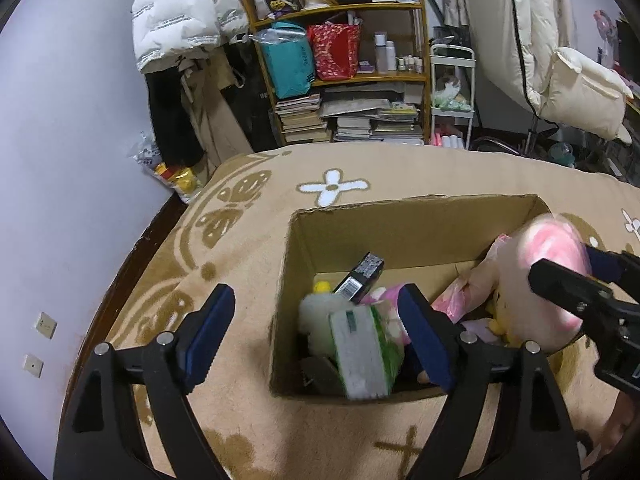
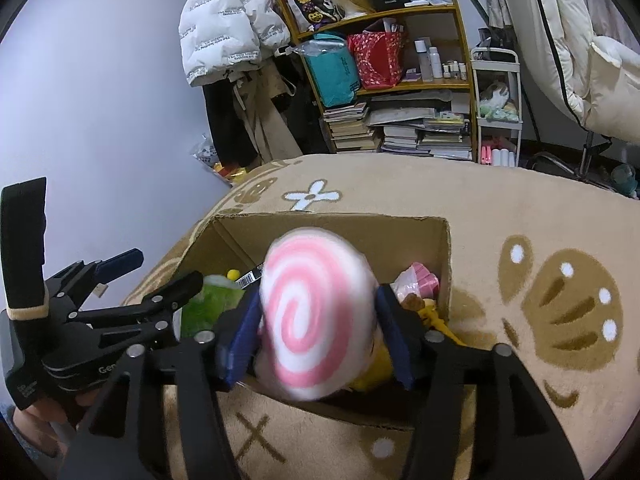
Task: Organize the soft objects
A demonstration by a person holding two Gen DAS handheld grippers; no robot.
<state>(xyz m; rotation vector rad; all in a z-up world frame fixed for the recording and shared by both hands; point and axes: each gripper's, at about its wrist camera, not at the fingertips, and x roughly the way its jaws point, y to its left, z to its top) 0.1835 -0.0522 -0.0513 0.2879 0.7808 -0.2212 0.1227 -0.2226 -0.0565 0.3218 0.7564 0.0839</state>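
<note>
An open cardboard box stands on a tan patterned blanket. My right gripper is shut on a round pink-and-white swirl plush and holds it over the box's near edge; the plush also shows in the left wrist view. My left gripper is open and empty over the box's left front corner. A green-and-white tissue pack, blurred, hangs over the box between its fingers. Inside lie a white fluffy toy, a black carton and pink soft items.
The box sits mid-blanket. A cluttered bookshelf, hanging coats and a white cart stand beyond the blanket's far edge. A wall runs along the left. A cream chair is at the right.
</note>
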